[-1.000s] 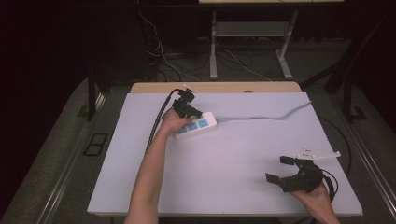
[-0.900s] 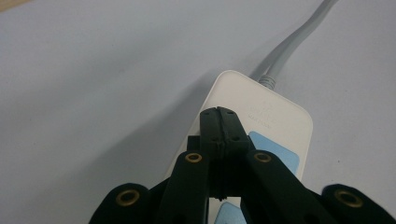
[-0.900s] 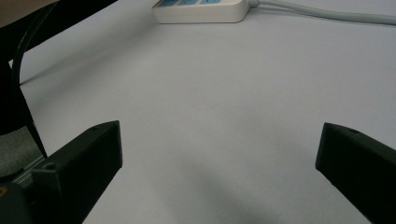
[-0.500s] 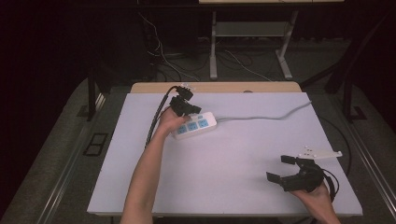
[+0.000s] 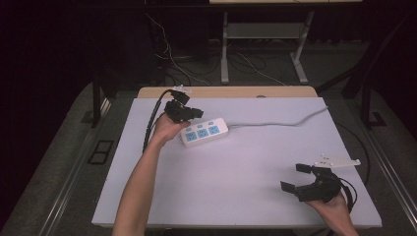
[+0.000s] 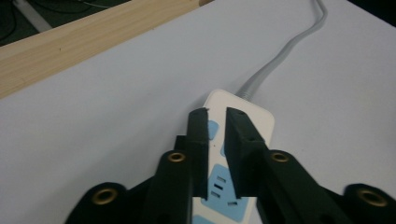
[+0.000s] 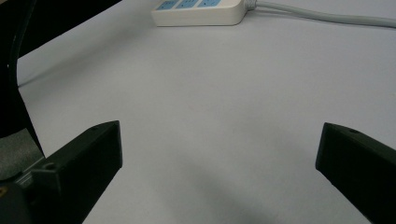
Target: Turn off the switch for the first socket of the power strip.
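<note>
A white power strip [image 5: 204,132] with blue socket faces lies flat on the white table top [image 5: 221,191], its grey cable [image 5: 275,123] running off to the right. My left gripper [image 5: 189,114] hovers just above the strip's left end. In the left gripper view the strip [image 6: 254,116] lies below the left gripper [image 6: 217,114], whose jaws have just been opening to a narrow gap with nothing between them. My right gripper [image 5: 294,178] rests near the front right corner, wide open and empty. In the right gripper view the right gripper [image 7: 219,135] faces the distant strip [image 7: 201,11].
A wooden strip [image 5: 226,92] borders the table's far edge. A black cable [image 5: 150,123] trails from the left gripper over the left side. Beyond the table stand desk legs and loose floor cables [image 5: 255,64]. Bare white surface spreads between the two hands.
The left hand has lifted and drawn slightly left, away from the power strip, and its jaws have parted a little. The strip and the right hand have stayed put.
</note>
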Tool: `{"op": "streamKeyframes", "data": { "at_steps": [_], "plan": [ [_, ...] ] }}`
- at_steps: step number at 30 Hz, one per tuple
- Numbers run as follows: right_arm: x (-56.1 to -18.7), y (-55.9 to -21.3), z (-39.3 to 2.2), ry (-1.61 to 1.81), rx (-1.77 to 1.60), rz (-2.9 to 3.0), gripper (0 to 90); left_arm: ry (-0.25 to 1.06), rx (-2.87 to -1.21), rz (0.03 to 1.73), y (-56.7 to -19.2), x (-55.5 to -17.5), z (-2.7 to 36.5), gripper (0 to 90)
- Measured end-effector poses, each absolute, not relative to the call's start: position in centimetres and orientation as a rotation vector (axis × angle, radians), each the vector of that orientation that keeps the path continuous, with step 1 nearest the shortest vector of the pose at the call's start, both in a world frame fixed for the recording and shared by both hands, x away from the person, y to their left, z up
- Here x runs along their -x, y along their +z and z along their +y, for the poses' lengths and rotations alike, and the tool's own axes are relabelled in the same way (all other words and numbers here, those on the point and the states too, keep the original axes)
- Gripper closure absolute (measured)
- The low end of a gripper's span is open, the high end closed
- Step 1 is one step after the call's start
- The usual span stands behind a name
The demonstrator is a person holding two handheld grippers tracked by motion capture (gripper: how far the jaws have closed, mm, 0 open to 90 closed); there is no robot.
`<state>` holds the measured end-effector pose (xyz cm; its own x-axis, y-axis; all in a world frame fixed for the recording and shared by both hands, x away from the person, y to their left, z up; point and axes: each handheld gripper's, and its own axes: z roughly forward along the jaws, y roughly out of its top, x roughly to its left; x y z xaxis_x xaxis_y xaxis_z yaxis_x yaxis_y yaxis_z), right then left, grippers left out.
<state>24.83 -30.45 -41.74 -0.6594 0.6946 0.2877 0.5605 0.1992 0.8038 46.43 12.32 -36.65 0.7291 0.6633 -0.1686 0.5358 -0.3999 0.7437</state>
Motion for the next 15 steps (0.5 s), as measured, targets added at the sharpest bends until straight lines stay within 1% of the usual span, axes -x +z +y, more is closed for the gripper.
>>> {"op": "streamKeyframes", "data": {
  "at_steps": [3, 7, 11, 12, 13, 15],
  "plan": [
    [-24.8, -41.7, -30.5, 1.461, -1.227, 2.32, 0.4, 0.19, -2.067, 0.9, -36.3, -45.4, 13.4, 66.0],
    [-24.8, -41.7, -30.5, 1.464, -1.228, 2.318, 0.4, 0.165, -2.041, 0.883, -36.1, -44.2, 14.6, 48.7],
    [-24.8, -41.7, -30.5, 1.467, -1.23, 2.315, 0.4, 0.147, -2.025, 0.877, -36.1, -42.8, 15.7, 34.0],
    [-24.8, -41.7, -30.4, 1.467, -1.231, 2.316, 0.4, 0.141, -2.022, 0.88, -36.1, -42.4, 15.9, 28.6],
    [-24.8, -41.8, -30.4, 1.467, -1.23, 2.317, 0.4, 0.136, -2.022, 0.873, -36.1, -42.1, 16.1, 25.2],
    [-24.8, -41.8, -30.4, 1.467, -1.23, 2.317, 0.4, 0.13, -2.002, 0.871, -36.0, -41.3, 16.7, 21.3]
  ]
}}
